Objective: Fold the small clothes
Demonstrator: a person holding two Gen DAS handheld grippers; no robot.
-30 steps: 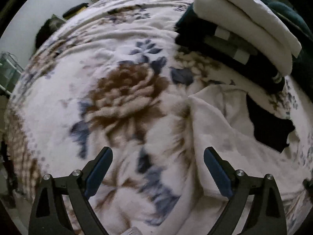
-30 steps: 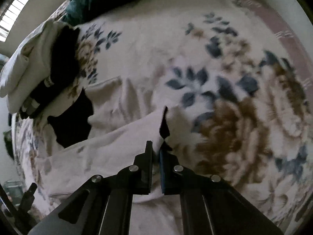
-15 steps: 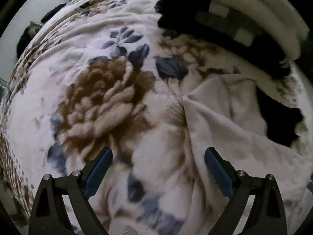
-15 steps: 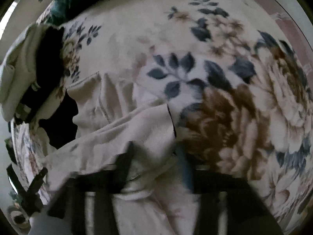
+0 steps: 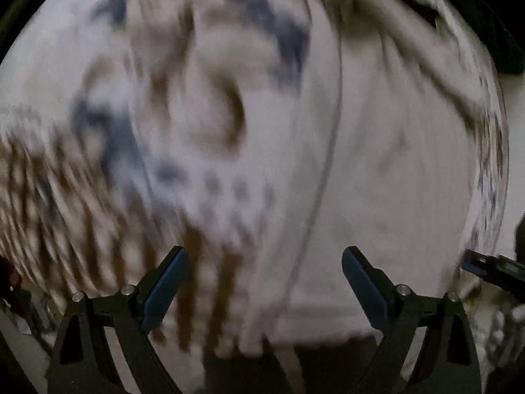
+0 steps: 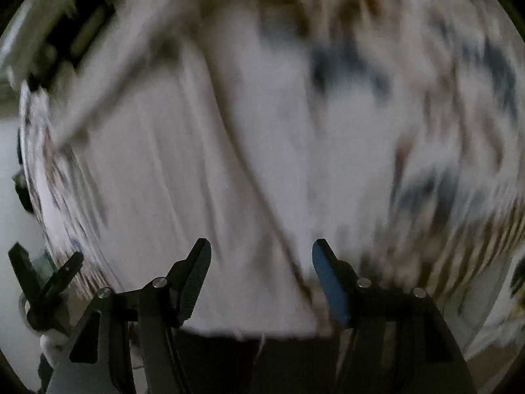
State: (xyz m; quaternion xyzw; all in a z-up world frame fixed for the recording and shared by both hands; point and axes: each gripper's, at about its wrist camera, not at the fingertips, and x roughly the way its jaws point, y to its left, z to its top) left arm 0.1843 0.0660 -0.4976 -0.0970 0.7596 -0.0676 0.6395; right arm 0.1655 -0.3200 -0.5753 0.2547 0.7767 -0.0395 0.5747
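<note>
Both views are blurred by motion. A cream garment [image 5: 387, 180] lies spread on the floral blanket [image 5: 137, 105], its near hem close to the fingers. My left gripper [image 5: 264, 275] is open and empty over the garment's left edge. My right gripper [image 6: 261, 271] is open and empty, just above the garment [image 6: 170, 180] near its right edge. The right gripper's tip shows at the far right of the left wrist view [image 5: 492, 267]. The left gripper shows at the lower left of the right wrist view [image 6: 46, 279].
The floral blanket [image 6: 410, 82] covers the bed. A stack of folded clothes [image 6: 69, 29] is a dark and white blur at the upper left of the right wrist view. The bed's near edge runs just below both grippers.
My right gripper has opened and let go of the garment's corner. Both grippers have dropped back toward the garment's near hem, and the views now swing fast.
</note>
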